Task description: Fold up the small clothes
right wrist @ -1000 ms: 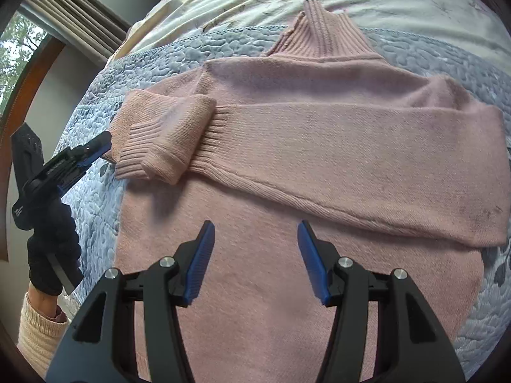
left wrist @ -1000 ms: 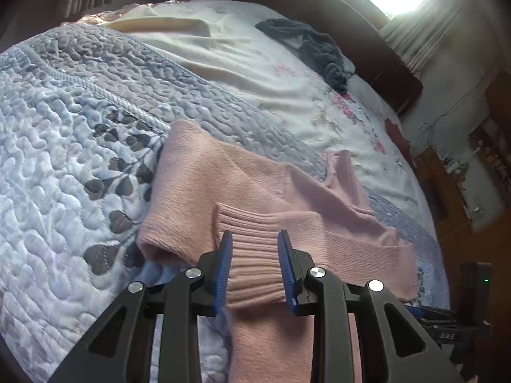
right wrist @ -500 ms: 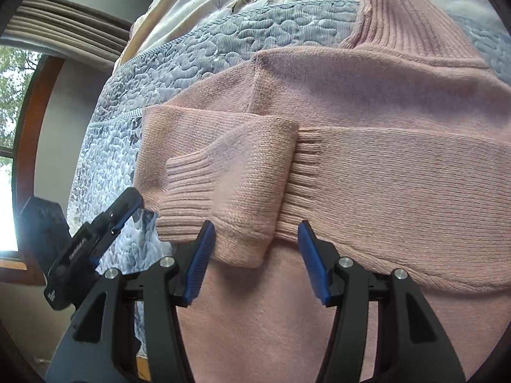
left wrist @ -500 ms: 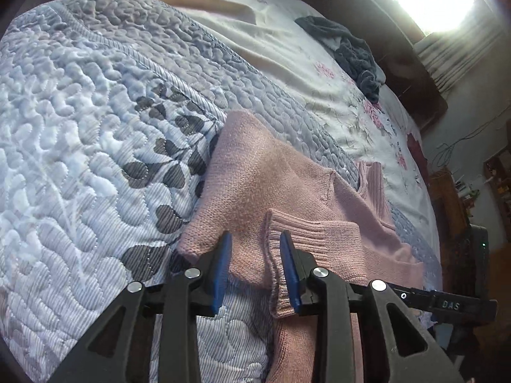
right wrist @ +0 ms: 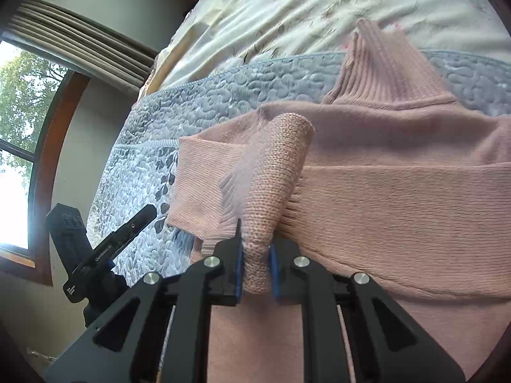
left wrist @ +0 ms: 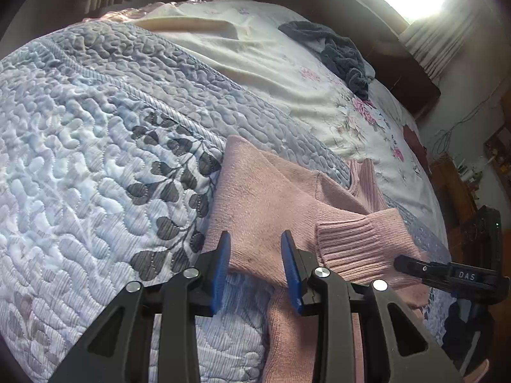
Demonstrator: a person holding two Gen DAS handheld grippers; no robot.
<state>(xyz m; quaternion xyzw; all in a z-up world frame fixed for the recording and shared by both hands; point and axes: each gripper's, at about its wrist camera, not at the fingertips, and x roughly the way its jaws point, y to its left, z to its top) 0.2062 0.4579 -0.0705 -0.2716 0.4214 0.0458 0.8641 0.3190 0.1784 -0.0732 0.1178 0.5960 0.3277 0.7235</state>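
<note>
On the blue-grey quilt (left wrist: 95, 146) that covers the near part of the bed lies a pink sweater (right wrist: 399, 210), spread flat with its ribbed collar (right wrist: 383, 73) pointing toward the flowered sheet (right wrist: 319, 9) beyond the quilt's edge. One sleeve (right wrist: 415, 191) is folded across the sweater's chest, and the other sleeve, on the side of the sweater nearest the window (right wrist: 19, 134), is doubled back on itself. The right gripper (right wrist: 255, 268) has its jaws closed tight on the end of that doubled sleeve (right wrist: 274, 185), which rises from the sweater as a pinched ridge of knit with the ribbed cuff (left wrist: 357, 249) beside it. The left gripper (left wrist: 255, 268) sits low at the sweater's sleeve-side edge, its blue-padded jaws apart with the folded sleeve's edge lying between them, not clamped. In the left wrist view the right gripper's black tip touches the cuff. A dark grey cloth (left wrist: 338, 54) lies crumpled on the sheet, well apart from the sweater.
</note>
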